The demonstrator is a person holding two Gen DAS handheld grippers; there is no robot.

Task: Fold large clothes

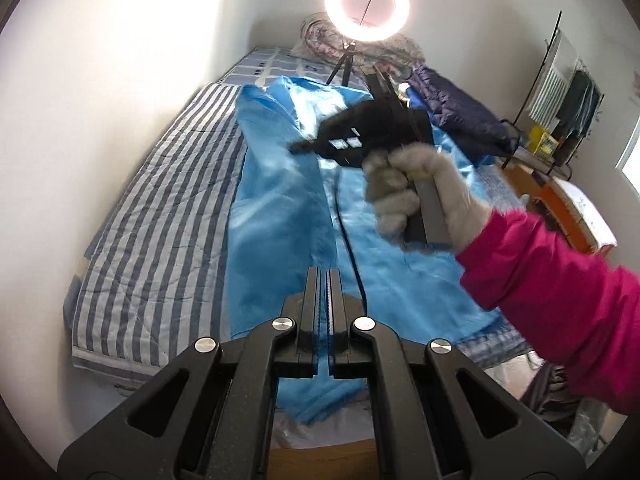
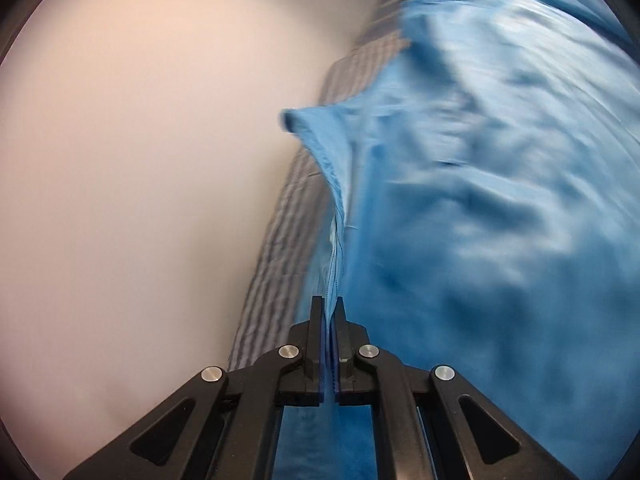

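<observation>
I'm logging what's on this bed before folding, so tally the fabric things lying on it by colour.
Shiny light blue garment: 1
Blue-and-white striped quilt: 1
Dark navy puffy quilted jacket: 1
Pinkish patterned bundle of bedding at the far end: 1
Total: 4

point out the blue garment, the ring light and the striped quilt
blue garment [image 1: 280,208], left wrist view, on its broad flat middle
ring light [image 1: 367,5], left wrist view, on its glowing ring
striped quilt [image 1: 160,216], left wrist view, on its bare striped top
</observation>
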